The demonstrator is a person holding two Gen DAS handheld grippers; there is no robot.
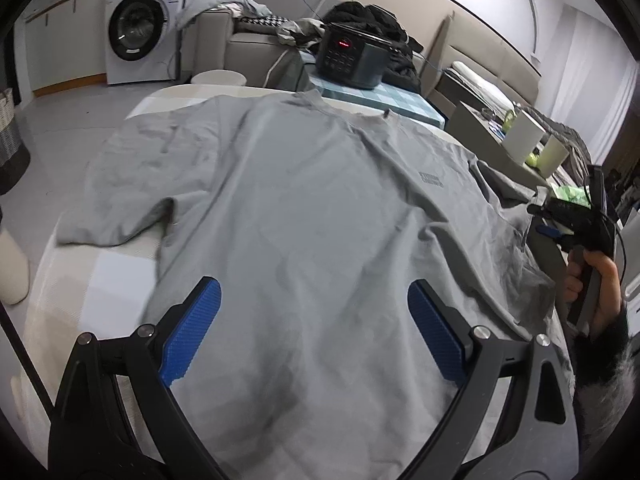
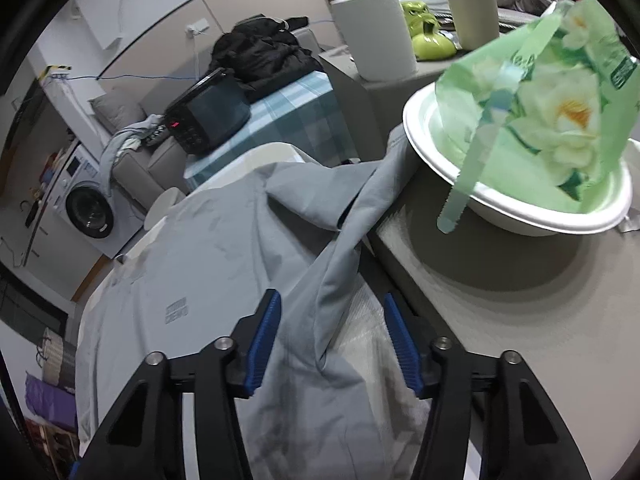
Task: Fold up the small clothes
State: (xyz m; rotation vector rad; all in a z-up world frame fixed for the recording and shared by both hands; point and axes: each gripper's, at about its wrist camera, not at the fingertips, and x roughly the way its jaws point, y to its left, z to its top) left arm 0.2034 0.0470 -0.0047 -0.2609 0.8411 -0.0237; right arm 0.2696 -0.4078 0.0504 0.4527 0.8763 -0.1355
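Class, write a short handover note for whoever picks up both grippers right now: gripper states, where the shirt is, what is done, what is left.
Left gripper: jaws open, over the shirt's lower body, holding nothing.
Right gripper: jaws open around the bunched sleeve, not closed.
Grey shirt lies spread, print up, on the table; far sleeve flat, near sleeve rumpled beside the white bowl.
Done: spread out. Left: every fold.

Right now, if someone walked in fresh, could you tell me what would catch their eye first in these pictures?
First, the grey T-shirt spread flat across the table, with the open left gripper hovering over its lower part. Next, the green flowered bag sitting in a white bowl at the right, beside the shirt's bunched sleeve, which the open right gripper straddles. Behind the shirt stands a dark cooker with a red display.
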